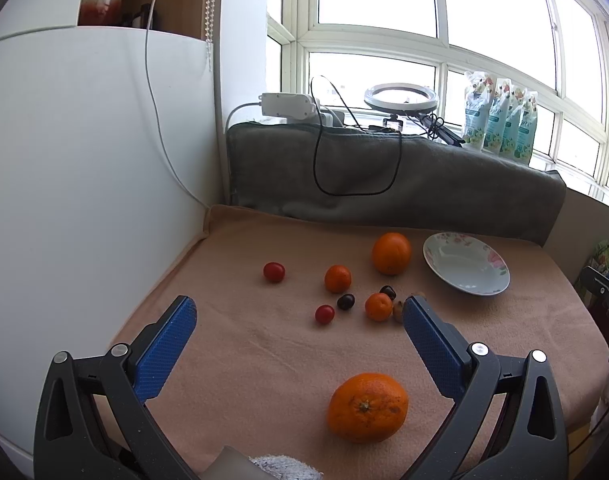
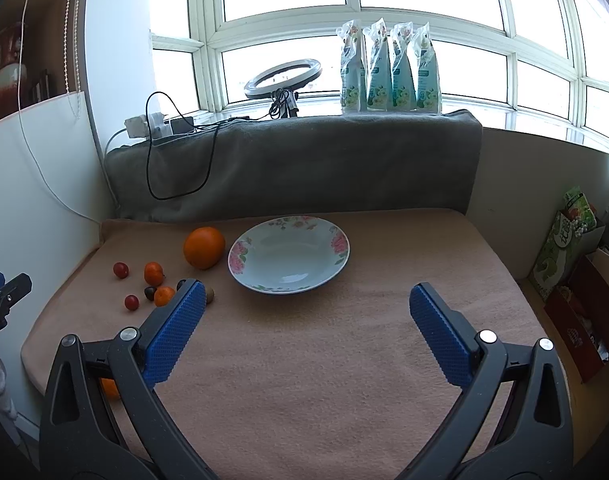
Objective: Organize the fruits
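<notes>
On a peach cloth, a large orange (image 1: 367, 407) lies close between the fingers of my open, empty left gripper (image 1: 300, 306). Further off lie a second large orange (image 1: 391, 253) (image 2: 204, 247), two small mandarins (image 1: 337, 278) (image 1: 378, 306), two cherry tomatoes (image 1: 274, 272) (image 1: 324, 314), two dark cherries (image 1: 345, 301) and a small brown fruit (image 1: 397, 310). An empty floral plate (image 1: 465, 263) (image 2: 289, 254) stands to their right. My right gripper (image 2: 307, 294) is open and empty, in front of the plate.
A grey folded blanket (image 2: 296, 160) with a black cable backs the table. A white panel (image 1: 84, 200) walls the left side. Boxes (image 2: 576, 280) stand off the table's right edge. A ring light (image 2: 282, 79) and pouches (image 2: 388, 68) sit on the windowsill.
</notes>
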Available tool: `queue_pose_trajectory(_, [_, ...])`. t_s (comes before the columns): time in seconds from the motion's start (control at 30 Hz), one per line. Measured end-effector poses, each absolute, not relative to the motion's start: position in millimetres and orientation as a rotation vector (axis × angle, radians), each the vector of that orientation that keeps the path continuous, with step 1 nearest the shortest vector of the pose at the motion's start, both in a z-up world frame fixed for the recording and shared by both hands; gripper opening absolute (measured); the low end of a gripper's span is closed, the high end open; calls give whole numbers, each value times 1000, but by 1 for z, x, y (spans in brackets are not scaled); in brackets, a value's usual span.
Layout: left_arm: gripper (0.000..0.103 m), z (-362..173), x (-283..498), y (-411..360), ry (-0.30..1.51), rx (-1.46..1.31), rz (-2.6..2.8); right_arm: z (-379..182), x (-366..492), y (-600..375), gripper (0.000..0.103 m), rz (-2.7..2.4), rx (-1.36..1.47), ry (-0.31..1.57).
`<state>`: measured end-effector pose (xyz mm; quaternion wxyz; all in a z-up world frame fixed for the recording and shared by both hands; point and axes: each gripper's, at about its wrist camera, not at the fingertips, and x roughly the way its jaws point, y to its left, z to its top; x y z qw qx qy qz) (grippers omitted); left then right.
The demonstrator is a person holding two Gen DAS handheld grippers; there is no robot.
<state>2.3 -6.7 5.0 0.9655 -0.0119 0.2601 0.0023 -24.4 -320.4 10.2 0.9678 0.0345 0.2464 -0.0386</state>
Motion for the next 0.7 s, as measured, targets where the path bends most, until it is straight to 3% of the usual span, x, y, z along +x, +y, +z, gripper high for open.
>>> queue_pose_trajectory(0.7, [102,2,3,-7,534,-24,3,4,-22,-316,103,-67,71,517])
